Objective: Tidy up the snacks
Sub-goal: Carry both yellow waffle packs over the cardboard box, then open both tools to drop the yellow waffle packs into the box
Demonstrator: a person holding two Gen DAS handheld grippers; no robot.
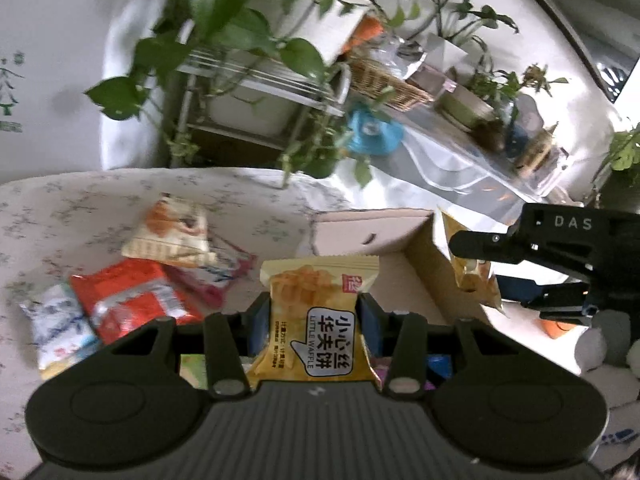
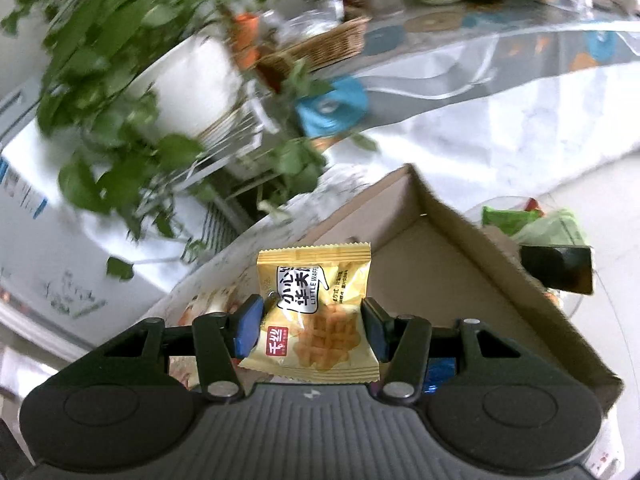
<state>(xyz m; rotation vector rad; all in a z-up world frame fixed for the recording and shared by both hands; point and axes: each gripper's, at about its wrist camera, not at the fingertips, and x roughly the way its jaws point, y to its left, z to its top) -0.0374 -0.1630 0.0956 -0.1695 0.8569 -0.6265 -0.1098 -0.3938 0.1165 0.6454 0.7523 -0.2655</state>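
Floral surface (image 1: 80, 208) beside cardboard box (image 2: 452, 256): each tool (image 1: 314, 320) (image 2: 312, 326) clamps a waffle packet (image 1: 320, 316) (image 2: 316, 312); lower both well inside before releasing.

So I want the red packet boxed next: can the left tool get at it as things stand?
Probably not yet. The left tool is shut on a yellow Little Waffle packet, so it has no free grip. The red foil snack packet lies uncovered on the floral tablecloth, to the tool's left.

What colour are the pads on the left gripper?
Blue pads on the left gripper, clearest in the left wrist view.
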